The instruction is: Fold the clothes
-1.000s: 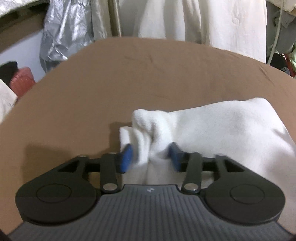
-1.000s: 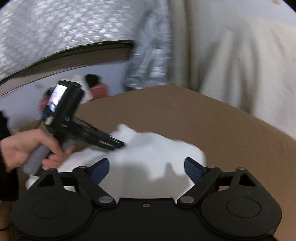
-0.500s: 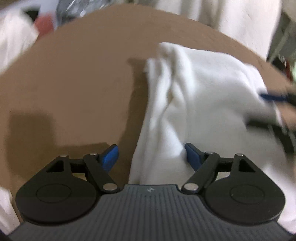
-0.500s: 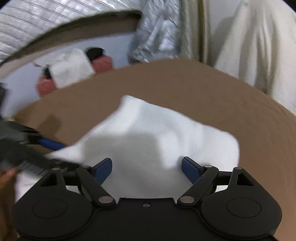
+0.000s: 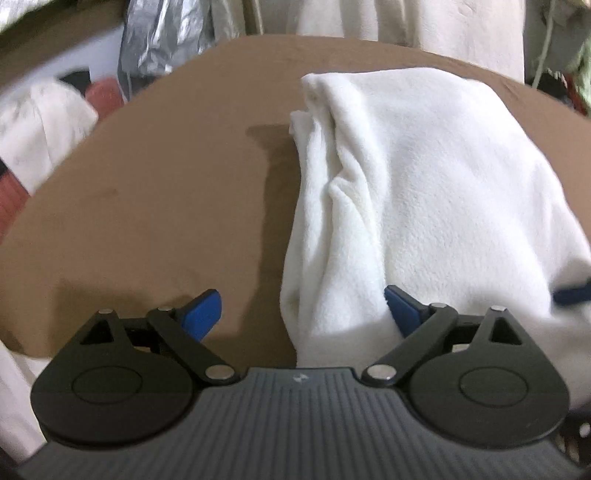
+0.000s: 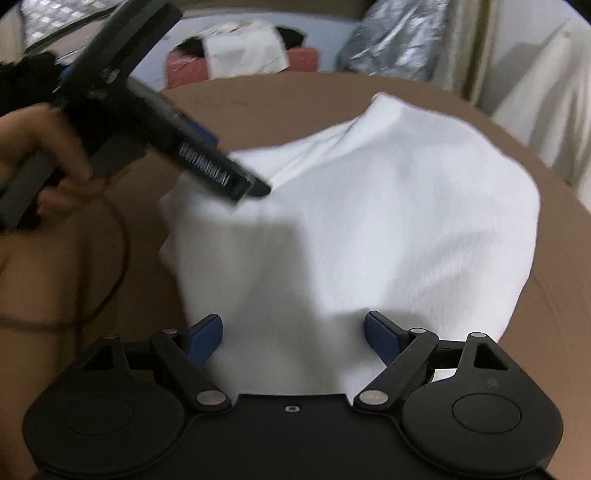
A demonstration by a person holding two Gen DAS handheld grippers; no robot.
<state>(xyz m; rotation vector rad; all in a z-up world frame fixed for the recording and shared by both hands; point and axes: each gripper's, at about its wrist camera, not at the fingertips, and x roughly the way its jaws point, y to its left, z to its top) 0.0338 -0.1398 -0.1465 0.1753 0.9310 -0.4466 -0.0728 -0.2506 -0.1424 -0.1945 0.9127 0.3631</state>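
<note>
Left gripper: jaws spread wide, gripping nothing; left pad over bare brown cloth, right pad against the near-left rolled edge of the garment.
Right gripper: jaws spread wide, empty; both blue pads low over the near edge of the garment, contact not discernible.
Left gripper seen from the right wrist: held in a hand, tip over the left part of the garment, blurred.
White garment: soft fleece-like fabric, folded into a thick bundle; lying on the right half of the brown surface in the left wrist view, reaching from near the front edge almost to the far edge.
Left side of bundle: bunched into long ridges and loose layers, not flat; far-left corner crumpled.
Brown surface: cloth-covered, rounded by the lens, bare on the left half.
Surroundings: pale hanging cloth and a silver bag beyond the far edge; a cable trailing below the hand.
Stage, as judged: fold laid down, both tools released; smoothing or a further fold likely remaining.
Risk one: pinching only the top ridge, leaving lower layers behind and opening the fold.
Risk two: wide pads dragging the bulky fabric sideways and skewing the bundle.
Risk three: the trailing cable snagging a garment edge during a sweep.
</note>
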